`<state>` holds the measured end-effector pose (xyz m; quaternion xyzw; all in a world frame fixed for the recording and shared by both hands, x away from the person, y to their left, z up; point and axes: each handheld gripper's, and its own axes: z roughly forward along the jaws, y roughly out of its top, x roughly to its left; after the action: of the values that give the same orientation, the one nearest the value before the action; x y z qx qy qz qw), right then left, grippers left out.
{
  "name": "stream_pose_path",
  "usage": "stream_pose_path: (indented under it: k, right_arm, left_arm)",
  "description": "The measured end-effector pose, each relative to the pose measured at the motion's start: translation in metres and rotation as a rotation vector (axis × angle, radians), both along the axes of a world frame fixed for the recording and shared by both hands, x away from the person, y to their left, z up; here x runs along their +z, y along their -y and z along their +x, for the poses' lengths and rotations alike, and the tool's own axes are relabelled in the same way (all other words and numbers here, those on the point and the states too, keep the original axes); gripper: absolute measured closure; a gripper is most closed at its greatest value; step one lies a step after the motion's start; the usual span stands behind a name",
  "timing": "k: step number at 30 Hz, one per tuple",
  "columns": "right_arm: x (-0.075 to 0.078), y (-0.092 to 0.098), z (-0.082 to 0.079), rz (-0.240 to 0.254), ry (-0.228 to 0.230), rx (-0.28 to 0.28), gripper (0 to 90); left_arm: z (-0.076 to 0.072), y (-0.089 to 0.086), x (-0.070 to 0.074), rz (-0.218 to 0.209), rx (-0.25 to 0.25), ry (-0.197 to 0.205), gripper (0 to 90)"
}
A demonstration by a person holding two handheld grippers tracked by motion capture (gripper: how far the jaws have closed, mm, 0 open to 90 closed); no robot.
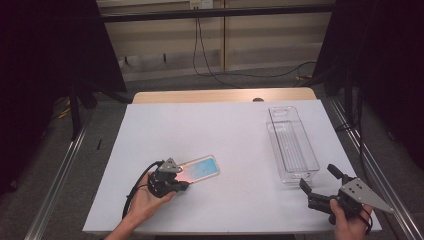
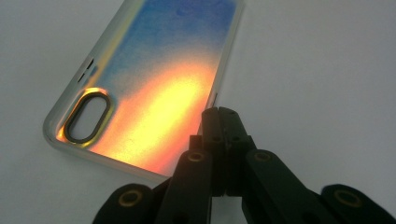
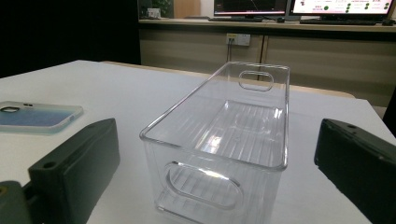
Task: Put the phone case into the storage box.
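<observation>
no legible text, labels or numbers anywhere

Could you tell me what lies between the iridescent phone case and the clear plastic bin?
Nothing: bare white table separates phone case from bin, seen in the high view.

You worked at a white surface (image 1: 220,135) on a grey floor (image 1: 165,85), black curtains (image 1: 45,45) at both sides, cables (image 1: 210,70) trailing below a beige panelled wall (image 1: 260,40); monitors (image 3: 299,7) glowed behind.
</observation>
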<state>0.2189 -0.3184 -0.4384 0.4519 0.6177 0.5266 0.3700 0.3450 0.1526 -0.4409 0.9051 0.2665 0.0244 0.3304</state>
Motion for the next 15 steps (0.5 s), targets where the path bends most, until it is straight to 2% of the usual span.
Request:
stream_pose_path:
  k: [7,15]
  right_arm:
    - [0.0001,0.0001,-0.0001,-0.003,0.001,-0.002,0.0]
    - [0.0000,0.0003,0.0000,-0.001,0.001,-0.001,0.0]
  left_arm:
    - [0.0052,-0.0054,0.0002,0.001,0.035,0.001,90.0]
    - [0.0071,-0.0068,0.0002,0.006,0.044,0.007,90.0]
